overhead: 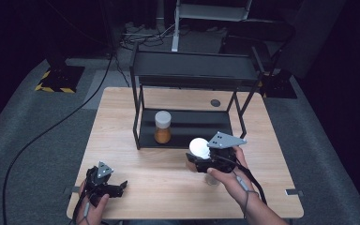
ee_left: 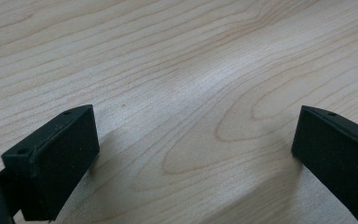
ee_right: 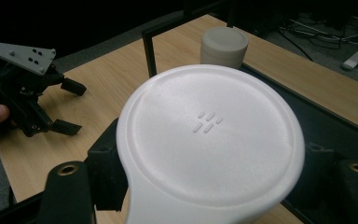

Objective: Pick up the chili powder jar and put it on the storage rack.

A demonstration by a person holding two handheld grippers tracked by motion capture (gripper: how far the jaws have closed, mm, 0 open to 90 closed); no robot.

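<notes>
My right gripper (overhead: 202,159) is shut on a white-lidded jar (overhead: 199,147) just in front of the black rack (overhead: 192,70), and holds it above the table. In the right gripper view the round white lid (ee_right: 209,140) faces the camera, with black fingers (ee_right: 103,170) on either side of the jar below it. A second jar (overhead: 162,126), with orange contents and a white lid (ee_right: 223,44), stands upright at the left of the rack's lower shelf (overhead: 206,124). My left gripper (overhead: 121,187) rests open on the wood near the front left corner, nothing between its pads (ee_left: 56,158).
The two-tier rack spans the back middle of the wooden table (overhead: 122,126). A round dark cable hole (overhead: 215,102) lies behind the rack. A black cable (overhead: 51,126) runs across the grey floor at left. Bare wood lies between the two grippers.
</notes>
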